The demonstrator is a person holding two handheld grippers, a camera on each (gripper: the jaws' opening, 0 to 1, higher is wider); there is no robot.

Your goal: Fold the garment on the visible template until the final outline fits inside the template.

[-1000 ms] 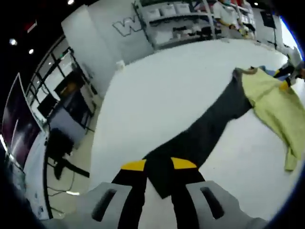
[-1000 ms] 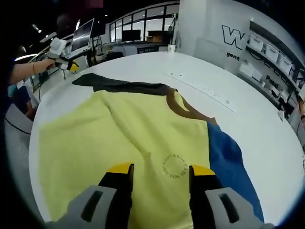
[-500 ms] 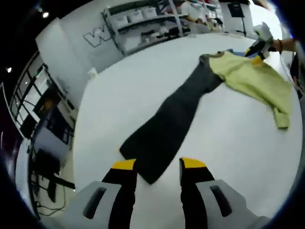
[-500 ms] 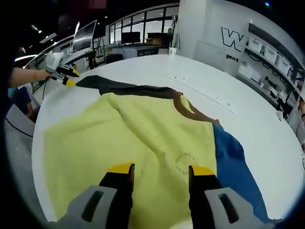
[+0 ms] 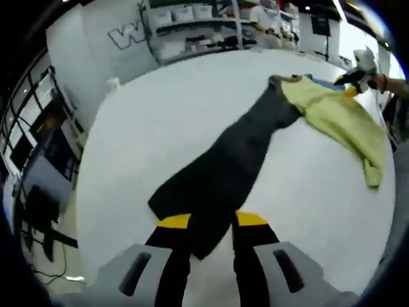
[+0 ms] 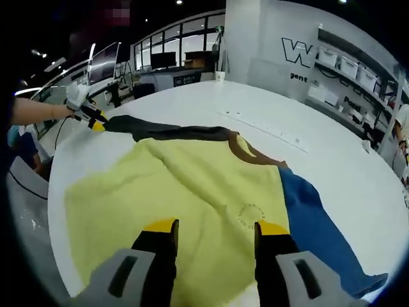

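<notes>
In the left gripper view the left gripper (image 5: 213,220) has its yellow-tipped jaws spread apart on either side of the cuff end of the dark grey sleeve (image 5: 220,173), which lies between them; whether they press the cloth cannot be told. In the right gripper view the right gripper (image 6: 209,226) also stands open, its jaws parted over the yellow body of the garment (image 6: 185,204), just beside a small ring of printed text (image 6: 251,215) too fine to read. On the back wall large letters begin with a "W" (image 6: 298,48), with the rest cut off. The garment is a colour-block top: yellow torso, brown collar (image 6: 246,152), one dark grey sleeve, one blue sleeve (image 6: 310,214). It lies spread flat on the white round tabletop (image 6: 192,105), the grey sleeve stretched out toward the far edge where the left gripper sits, the blue sleeve running to the near right edge.
</notes>
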